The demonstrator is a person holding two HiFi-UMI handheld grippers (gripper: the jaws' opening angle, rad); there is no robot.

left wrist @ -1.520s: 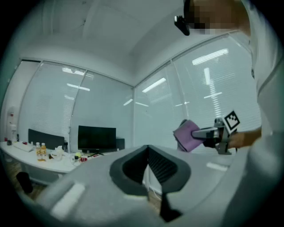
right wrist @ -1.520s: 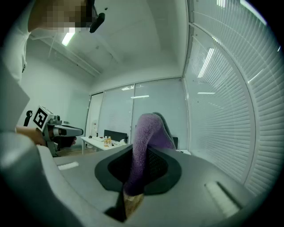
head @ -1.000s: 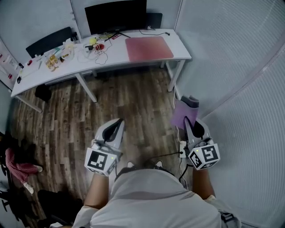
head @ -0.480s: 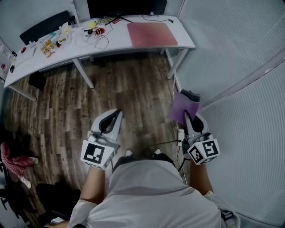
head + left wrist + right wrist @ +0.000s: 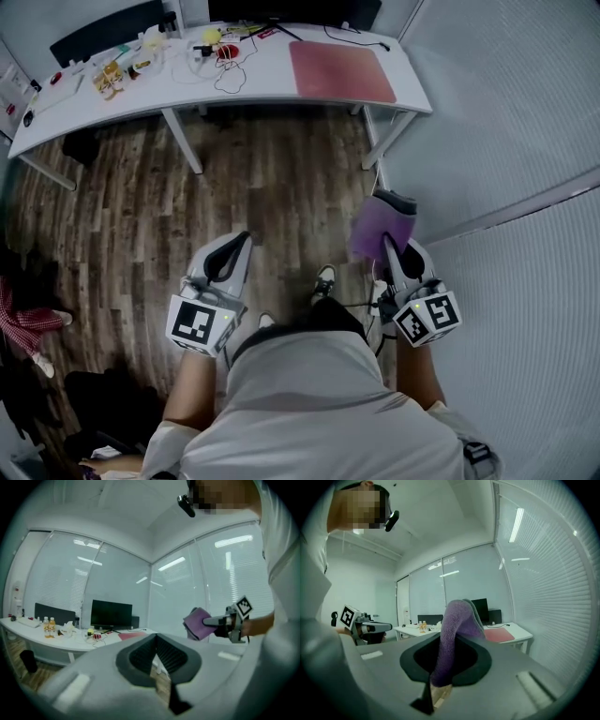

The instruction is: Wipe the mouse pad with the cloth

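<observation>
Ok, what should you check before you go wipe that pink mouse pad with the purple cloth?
1. Hold on the cloth by the right gripper: ok, jaws shut on it.
2. Is the left gripper free: ok, jaws together, nothing between.
3. Top of the mouse pad bare: ok.
4. Pad within reach: not ok, the desk stands across open floor.
5. Where the pad is dirty: cannot tell.

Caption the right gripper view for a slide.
Right gripper shut on the purple cloth, red mouse pad waiting on the white desk ahead.
</observation>
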